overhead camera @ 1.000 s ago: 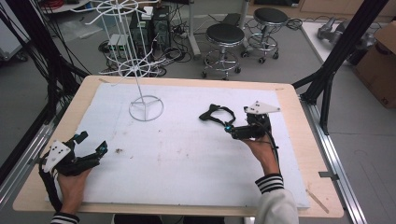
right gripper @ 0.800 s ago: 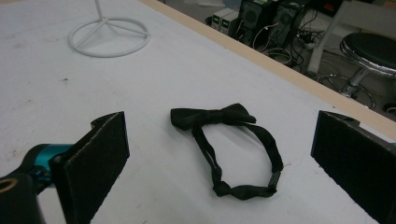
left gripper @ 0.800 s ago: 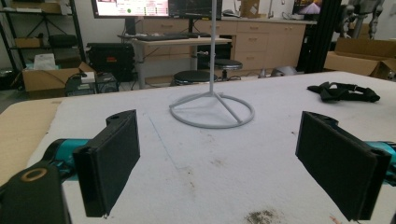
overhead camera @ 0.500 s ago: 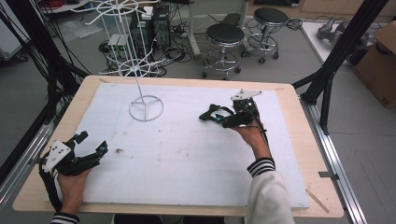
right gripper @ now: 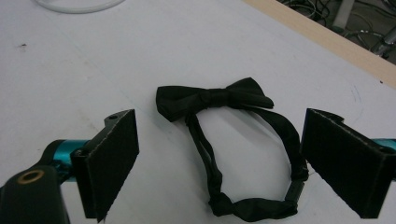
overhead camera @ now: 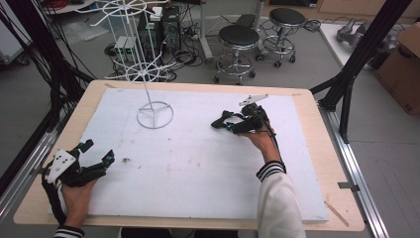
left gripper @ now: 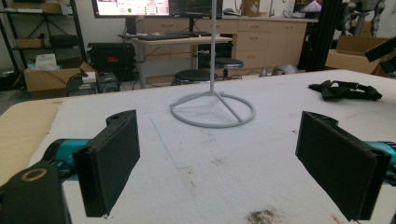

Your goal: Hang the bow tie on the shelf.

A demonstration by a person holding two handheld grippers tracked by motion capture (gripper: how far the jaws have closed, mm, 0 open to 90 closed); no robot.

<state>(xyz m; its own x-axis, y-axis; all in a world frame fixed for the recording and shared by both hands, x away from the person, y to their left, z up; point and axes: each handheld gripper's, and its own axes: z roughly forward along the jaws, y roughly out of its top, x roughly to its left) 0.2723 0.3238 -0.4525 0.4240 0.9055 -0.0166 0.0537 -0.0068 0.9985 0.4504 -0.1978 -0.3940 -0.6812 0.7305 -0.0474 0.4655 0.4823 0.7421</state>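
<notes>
Change across the sequence, as I read it from my station: my right gripper (overhead camera: 224, 122) travels from the right part of the white mat (overhead camera: 198, 163) toward the mat's centre and slightly downward, closing on the black bow tie (right gripper: 219, 100). A second ago its body sits to the right of the tie; now, in the high view, it overlaps the tie's strap. Its jaws have just been closing a little from full width, and in the right gripper view the strap loop (right gripper: 261, 205) lies between them, untouched by either pad. My right sleeve (overhead camera: 277, 198) reaches farther onto the mat.
</notes>
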